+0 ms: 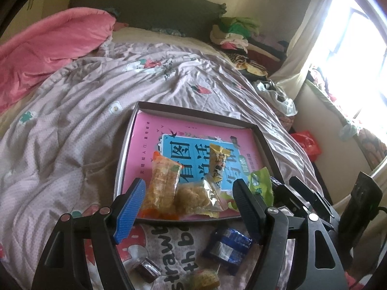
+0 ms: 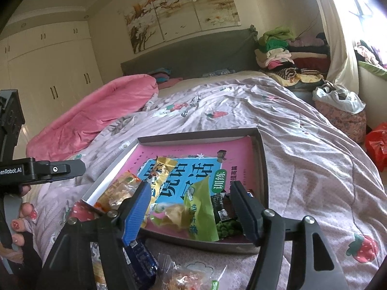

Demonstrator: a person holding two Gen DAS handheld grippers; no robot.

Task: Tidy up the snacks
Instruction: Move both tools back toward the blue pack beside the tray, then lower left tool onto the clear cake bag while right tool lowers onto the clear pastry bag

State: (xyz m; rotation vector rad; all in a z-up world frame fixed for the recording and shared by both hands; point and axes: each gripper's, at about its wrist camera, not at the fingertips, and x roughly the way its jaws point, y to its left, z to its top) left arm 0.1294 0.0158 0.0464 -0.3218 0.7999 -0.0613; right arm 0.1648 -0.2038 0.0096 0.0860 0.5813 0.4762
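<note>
A shallow dark tray (image 1: 193,111) (image 2: 200,136) lined with a pink book lies on the bed quilt. Inside it are an orange snack packet (image 1: 164,183), a clear packet (image 1: 200,195), a yellow packet (image 1: 219,164) (image 2: 160,171) and a green packet (image 1: 261,183) (image 2: 200,207). My left gripper (image 1: 188,183) hangs open over the orange and clear packets without touching them. My right gripper (image 2: 191,186) is open above the green packet and a dark packet (image 2: 220,207); its pads stand clear of both. A blue packet (image 1: 227,246) and a small dark snack (image 1: 146,268) lie on the quilt before the tray.
A pink blanket (image 2: 92,118) is heaped at the bed's left. Folded clothes (image 2: 275,55) are stacked by the headboard. A white plastic bag (image 2: 338,96) and a red bag (image 2: 377,145) sit beside the bed on the right. A hand (image 2: 19,217) holds the left gripper.
</note>
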